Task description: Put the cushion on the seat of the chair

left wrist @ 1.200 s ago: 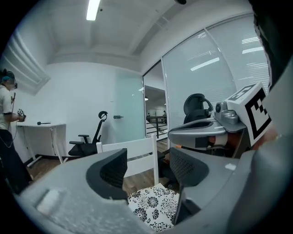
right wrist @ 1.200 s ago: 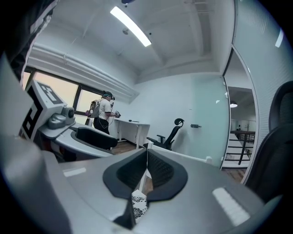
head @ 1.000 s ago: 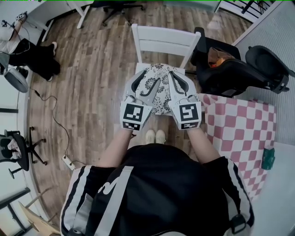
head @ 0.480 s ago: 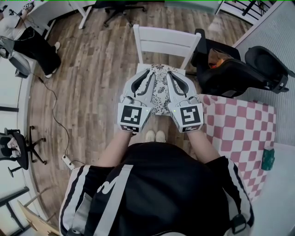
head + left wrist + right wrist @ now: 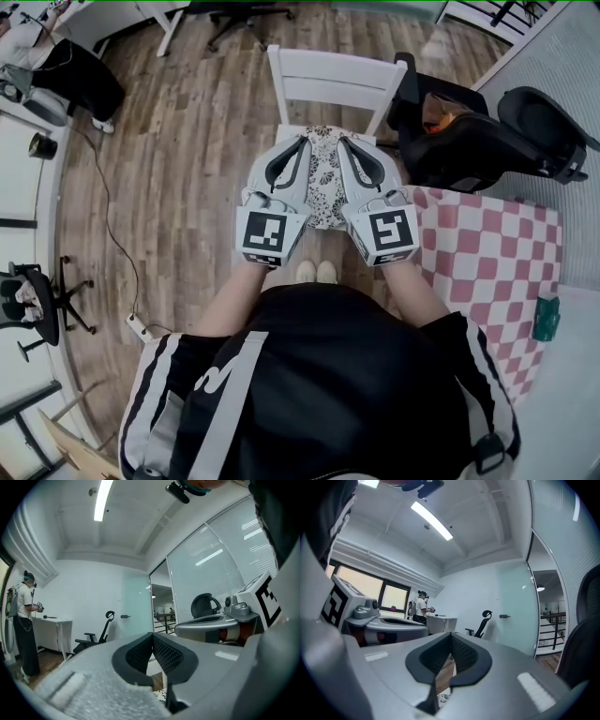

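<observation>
A black-and-white floral cushion (image 5: pixel 324 178) lies on the seat of the white wooden chair (image 5: pixel 337 79). Both grippers hover side by side over it, pointing toward the chair's backrest. My left gripper (image 5: pixel 304 143) is shut, its dark pads meeting with nothing between them (image 5: pixel 152 635). The right gripper (image 5: pixel 341 143) is shut and empty as well (image 5: pixel 450 635). A small patch of the cushion (image 5: pixel 161 696) shows below the left jaws, and another bit of the cushion (image 5: pixel 442 698) shows under the right ones. Neither gripper holds the cushion.
A black padded seat (image 5: pixel 469 141) stands right of the chair. A pink-and-white checked cloth (image 5: pixel 487 272) with a green object (image 5: pixel 546 319) is nearer right. My shoes (image 5: pixel 317 273) are at the chair's front. A power strip (image 5: pixel 139 328) and an office chair (image 5: pixel 28 300) are at the left.
The left gripper's jaws, spread over the cushion a second ago, have closed. Both grippers have lifted slightly off the cushion, which stays on the seat.
</observation>
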Action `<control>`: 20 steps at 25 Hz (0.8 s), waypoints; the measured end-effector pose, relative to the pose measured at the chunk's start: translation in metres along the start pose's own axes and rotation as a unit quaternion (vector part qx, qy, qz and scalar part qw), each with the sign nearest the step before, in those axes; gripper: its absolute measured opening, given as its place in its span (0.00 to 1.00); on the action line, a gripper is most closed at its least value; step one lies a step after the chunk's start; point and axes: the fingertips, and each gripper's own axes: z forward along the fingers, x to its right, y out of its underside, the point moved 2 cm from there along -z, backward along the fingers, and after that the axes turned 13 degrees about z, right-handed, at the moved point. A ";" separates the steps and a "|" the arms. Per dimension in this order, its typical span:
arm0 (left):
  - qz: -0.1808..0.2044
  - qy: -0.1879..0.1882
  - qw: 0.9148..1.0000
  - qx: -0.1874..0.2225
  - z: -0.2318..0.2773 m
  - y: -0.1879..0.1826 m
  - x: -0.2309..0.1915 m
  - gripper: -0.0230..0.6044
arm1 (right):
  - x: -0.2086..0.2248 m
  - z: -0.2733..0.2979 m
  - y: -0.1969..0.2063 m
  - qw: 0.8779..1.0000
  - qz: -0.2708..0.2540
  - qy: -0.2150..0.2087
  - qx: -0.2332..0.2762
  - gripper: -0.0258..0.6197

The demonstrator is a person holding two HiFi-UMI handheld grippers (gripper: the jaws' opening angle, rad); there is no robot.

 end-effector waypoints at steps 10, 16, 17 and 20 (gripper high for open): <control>0.001 0.003 1.000 -0.001 0.000 -0.001 0.002 0.04 | 0.002 -0.002 0.000 1.000 0.005 0.002 0.002 0.04; 0.000 -0.002 1.000 -0.003 0.000 0.001 0.001 0.04 | 0.000 -0.004 -0.001 1.000 0.005 0.002 0.004 0.04; 0.000 -0.003 1.000 -0.003 0.000 0.001 0.001 0.04 | 0.001 -0.004 0.000 1.000 0.006 0.003 0.004 0.04; 0.000 -0.003 1.000 -0.003 0.000 0.001 0.002 0.04 | 0.002 -0.005 -0.001 1.000 0.009 0.006 0.004 0.04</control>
